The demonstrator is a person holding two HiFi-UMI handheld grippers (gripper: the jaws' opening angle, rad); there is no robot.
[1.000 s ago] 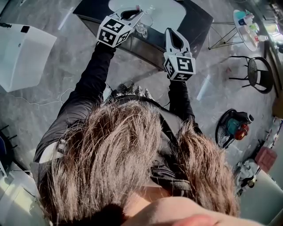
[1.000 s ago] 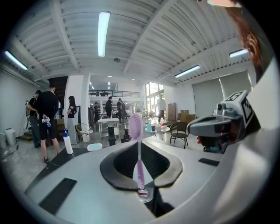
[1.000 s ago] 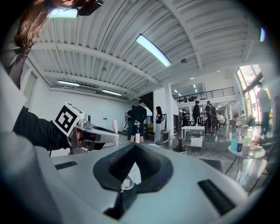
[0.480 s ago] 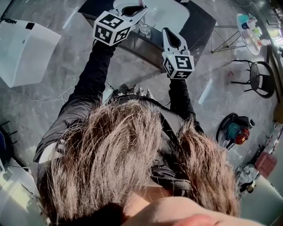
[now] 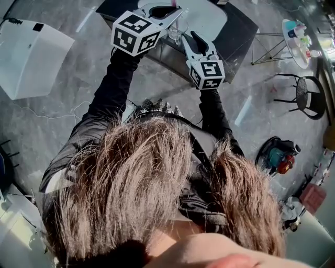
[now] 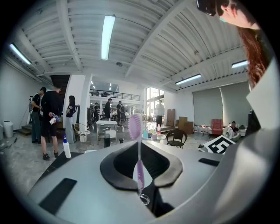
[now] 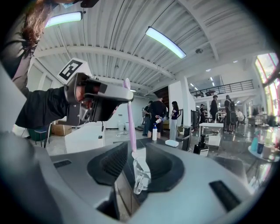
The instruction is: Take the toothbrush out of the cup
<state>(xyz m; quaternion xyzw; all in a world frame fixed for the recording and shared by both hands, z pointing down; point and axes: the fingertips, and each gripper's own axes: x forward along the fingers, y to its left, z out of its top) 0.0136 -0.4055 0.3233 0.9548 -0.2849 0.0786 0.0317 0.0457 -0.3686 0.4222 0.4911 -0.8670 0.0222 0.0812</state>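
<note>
A pink toothbrush point(image 6: 138, 162) stands upright, bristles on top, with my left gripper point(image 6: 140, 186) shut on its handle. In the right gripper view the toothbrush point(image 7: 130, 122) runs from the left gripper's tips down to the mouth of a small clear glass cup point(image 7: 141, 175). The cup stands on the dark table between the jaws of my right gripper point(image 7: 138, 168); those jaws are opening and their pads do not press on the glass. In the head view the left gripper point(image 5: 175, 14) is above the cup point(image 5: 174, 35) and the right gripper point(image 5: 189, 37) is just to its right.
The dark table point(image 5: 235, 26) has a white oval top point(image 5: 204, 15). A white box point(image 5: 31, 57) sits on the floor at left. A round side table with bottles point(image 5: 296, 34) and a black chair point(image 5: 306, 86) are at right. People stand far behind, near a spray bottle point(image 6: 66, 146).
My left gripper has risen, taking the toothbrush with it. My right gripper has moved left to the cup, and its jaws, shut before, now stand apart.
</note>
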